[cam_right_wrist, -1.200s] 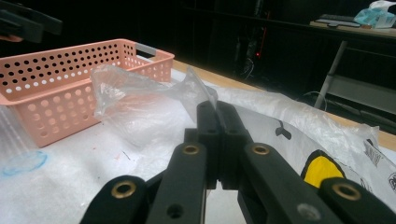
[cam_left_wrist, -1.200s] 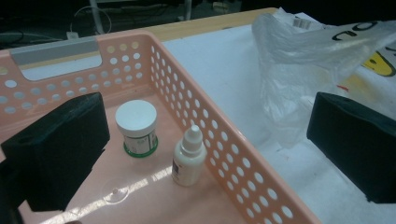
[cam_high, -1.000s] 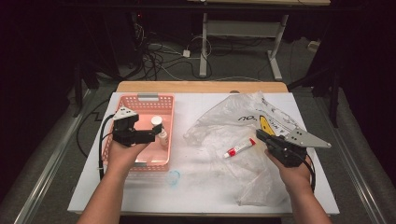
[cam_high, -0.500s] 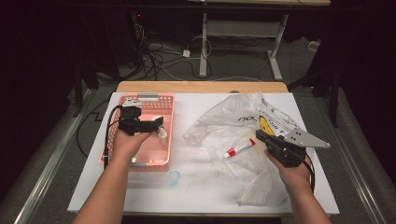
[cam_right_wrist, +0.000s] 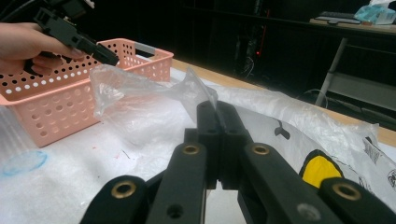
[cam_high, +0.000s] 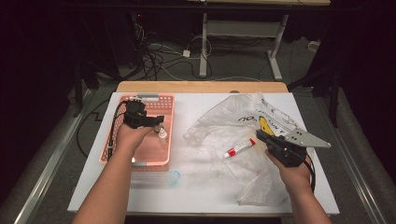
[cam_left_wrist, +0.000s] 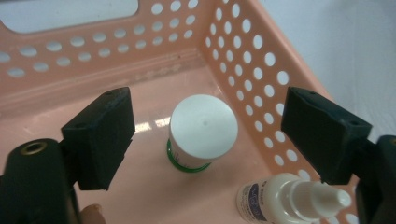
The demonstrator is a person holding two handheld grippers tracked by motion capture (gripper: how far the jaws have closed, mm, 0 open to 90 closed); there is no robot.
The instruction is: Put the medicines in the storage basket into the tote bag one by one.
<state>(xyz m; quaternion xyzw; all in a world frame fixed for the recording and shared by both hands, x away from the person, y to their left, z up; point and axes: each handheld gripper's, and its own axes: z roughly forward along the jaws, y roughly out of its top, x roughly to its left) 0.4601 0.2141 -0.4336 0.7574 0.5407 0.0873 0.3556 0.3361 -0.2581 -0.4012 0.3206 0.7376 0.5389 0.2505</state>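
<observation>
On the white table (cam_high: 140, 196), a white-capped jar (cam_left_wrist: 201, 133) stands in the pink basket (cam_left_wrist: 261, 60) between the left gripper's (cam_left_wrist: 210, 135) closing, not yet touching jaws. Next: squeeze, lift. The right gripper (cam_right_wrist: 218, 116) pinches the plastic bag (cam_right_wrist: 140, 100).

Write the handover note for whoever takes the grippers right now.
Left gripper: in the pink basket, jaws have just been closing, not yet touching the white-capped bottle upright between them. A dropper bottle stands beside it, near the basket wall.
Right gripper: shut on the clear plastic bag, pinching a fold of it.
Red-and-white tube lies on the bag, outside the basket.
Done: two bottles are in the basket.
Left, probably: either grip or let go of the capped bottle, then deal with the tube.
</observation>
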